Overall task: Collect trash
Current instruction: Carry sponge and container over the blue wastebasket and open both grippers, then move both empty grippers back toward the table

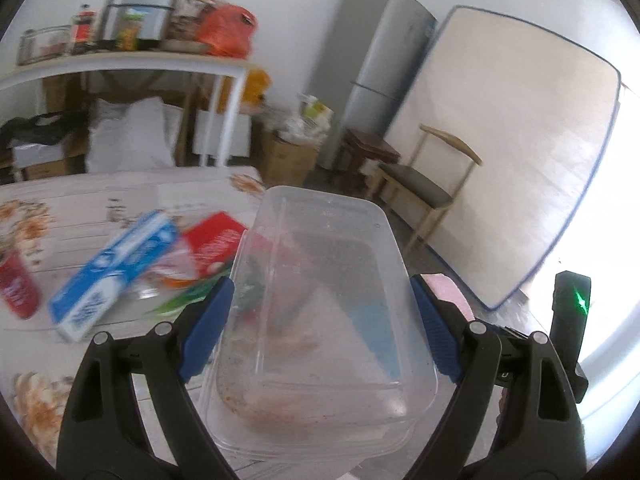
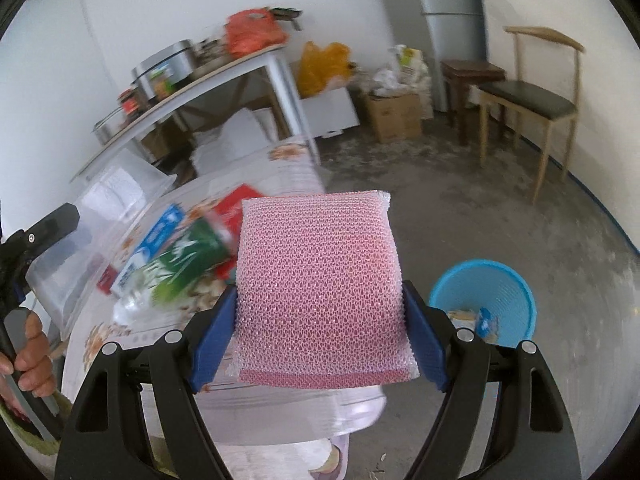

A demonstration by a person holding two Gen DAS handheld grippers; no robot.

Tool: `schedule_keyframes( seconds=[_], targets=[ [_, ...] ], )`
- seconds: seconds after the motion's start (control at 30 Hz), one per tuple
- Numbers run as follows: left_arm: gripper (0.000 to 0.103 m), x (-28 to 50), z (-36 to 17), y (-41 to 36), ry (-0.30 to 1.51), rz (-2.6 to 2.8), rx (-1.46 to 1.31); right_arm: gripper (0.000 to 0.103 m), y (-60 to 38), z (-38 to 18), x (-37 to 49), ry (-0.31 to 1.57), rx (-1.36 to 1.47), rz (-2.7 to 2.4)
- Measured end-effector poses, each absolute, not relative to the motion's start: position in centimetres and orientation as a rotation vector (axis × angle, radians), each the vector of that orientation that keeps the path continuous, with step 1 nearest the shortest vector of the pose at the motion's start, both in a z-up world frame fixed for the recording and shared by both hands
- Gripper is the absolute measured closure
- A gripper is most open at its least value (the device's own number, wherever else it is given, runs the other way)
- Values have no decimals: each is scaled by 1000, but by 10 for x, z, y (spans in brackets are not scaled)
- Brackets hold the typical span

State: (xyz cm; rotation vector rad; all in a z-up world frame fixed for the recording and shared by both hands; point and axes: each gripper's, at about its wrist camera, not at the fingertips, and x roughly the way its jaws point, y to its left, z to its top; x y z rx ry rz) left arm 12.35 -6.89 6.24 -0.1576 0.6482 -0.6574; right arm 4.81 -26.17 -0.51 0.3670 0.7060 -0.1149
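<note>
Both loads up and clear of the table (image 2: 280,168), left gripper (image 1: 320,320) clamped on the greasy clear container (image 1: 324,300), right gripper (image 2: 320,320) squeezing the pink mesh sponge (image 2: 320,288), blue bin (image 2: 484,296) holding scraps, boxes and bottle left behind.

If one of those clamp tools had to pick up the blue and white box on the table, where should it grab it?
Probably across the narrow width of the blue and white box, near its middle, coming down from above. It lies flat on the table, long and slim, so its long sides suit the jaws. Blur hides finer detail.
</note>
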Motion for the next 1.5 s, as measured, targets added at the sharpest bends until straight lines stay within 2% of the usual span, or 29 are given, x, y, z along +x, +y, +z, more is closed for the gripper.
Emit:
schedule_keyframes(
  seconds=[0.2,0.5,0.8,0.93,1.03,1.2,1.5],
  targets=[
    [20,148,43,-134,753,-787,-122,26,-312,-24,27,703,488,-260],
    [20,170,16,-249,916,-988,0,26,-398,-88,-3,708,835,-364],
    [19,201,-38,-361,1080,-1004,109,25,-472,-182,17,701,1191,-361],
    [16,215,-66,-411,1114,-954,169,17,-511,-236,41,663,1290,-351],
    [15,221,-85,-437,1137,-932,176,16,-530,-283,57,708,1362,-412],
    [15,225,-95,-448,1167,-952,156,16,-538,-327,61,749,1438,-487],
    [15,210,-46,-390,1067,-1018,82,16,-530,-310,41,725,1348,-495]
  ],
)
